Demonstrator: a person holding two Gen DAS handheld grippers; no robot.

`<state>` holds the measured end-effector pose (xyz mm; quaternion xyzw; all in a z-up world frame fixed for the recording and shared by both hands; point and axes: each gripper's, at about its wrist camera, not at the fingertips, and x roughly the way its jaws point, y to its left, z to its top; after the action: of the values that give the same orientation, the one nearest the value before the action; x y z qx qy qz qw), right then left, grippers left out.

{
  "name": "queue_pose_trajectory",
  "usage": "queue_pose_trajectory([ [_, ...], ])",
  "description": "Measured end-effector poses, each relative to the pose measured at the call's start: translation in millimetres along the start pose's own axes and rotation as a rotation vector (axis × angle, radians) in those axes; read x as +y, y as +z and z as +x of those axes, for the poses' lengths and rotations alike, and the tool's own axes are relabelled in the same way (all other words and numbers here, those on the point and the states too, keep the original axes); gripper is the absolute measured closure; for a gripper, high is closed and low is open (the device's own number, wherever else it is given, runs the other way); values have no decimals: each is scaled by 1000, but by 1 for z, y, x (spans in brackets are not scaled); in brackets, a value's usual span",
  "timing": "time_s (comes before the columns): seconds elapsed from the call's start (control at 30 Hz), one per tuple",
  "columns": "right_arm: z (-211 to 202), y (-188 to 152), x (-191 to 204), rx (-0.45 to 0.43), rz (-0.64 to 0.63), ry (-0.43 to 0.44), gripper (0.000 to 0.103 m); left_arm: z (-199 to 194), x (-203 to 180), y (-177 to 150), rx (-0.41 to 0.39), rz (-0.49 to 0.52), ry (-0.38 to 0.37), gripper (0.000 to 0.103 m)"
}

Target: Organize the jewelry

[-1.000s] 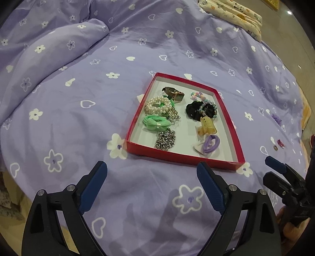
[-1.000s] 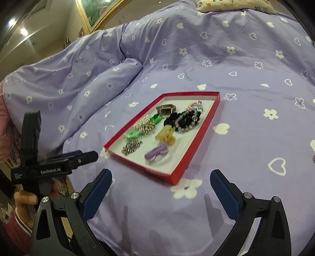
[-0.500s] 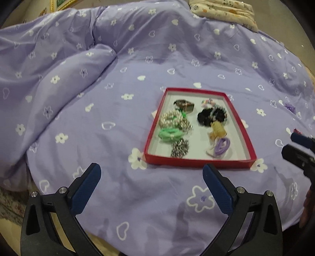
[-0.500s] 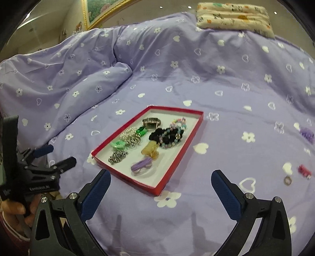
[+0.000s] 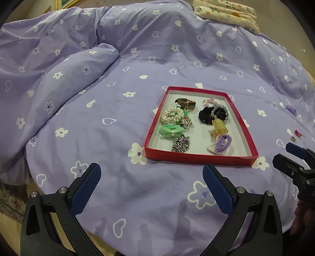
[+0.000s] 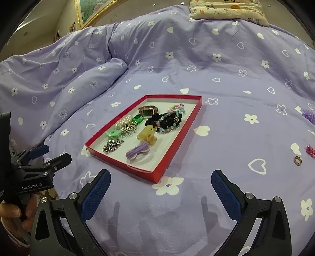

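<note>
A red tray (image 5: 198, 159) (image 6: 169, 155) lies on the purple bedspread. Inside are a watch (image 5: 186, 103), pearls (image 5: 172, 115), a green band (image 5: 171, 131), a silver chain (image 5: 181, 143), a black scrunchie (image 5: 205, 116), a yellow clip (image 5: 219, 126) and a purple hair tie (image 5: 223, 144). Loose on the bed to the right lie a ring (image 6: 297, 160), a pink piece (image 6: 310, 150) and a purple flower piece (image 6: 308, 115). My left gripper (image 5: 151, 177) stands open short of the tray, empty. My right gripper (image 6: 160, 184) is open and empty too, near the tray's corner.
A bunched fold of the quilt (image 5: 59, 82) rises at the left. A patterned pillow (image 5: 226, 13) lies at the far end. The bed's near edge drops off just under both grippers. A hand (image 6: 11, 212) holds the left gripper at the far left of the right wrist view.
Both views have tilted up and drawn back, so the tray sits farther off and lower in frame. The left jaws spread slightly wider. Nothing in the tray moved.
</note>
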<state>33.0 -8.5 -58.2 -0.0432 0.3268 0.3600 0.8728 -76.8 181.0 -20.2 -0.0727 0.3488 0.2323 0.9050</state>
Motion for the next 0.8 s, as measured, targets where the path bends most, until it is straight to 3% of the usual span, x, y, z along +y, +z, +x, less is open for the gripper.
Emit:
queue_pose_trajectory([
  [0.8,-3,2,8,0,-24,2,0,-13,-4,-1,-14,17,-8,0],
])
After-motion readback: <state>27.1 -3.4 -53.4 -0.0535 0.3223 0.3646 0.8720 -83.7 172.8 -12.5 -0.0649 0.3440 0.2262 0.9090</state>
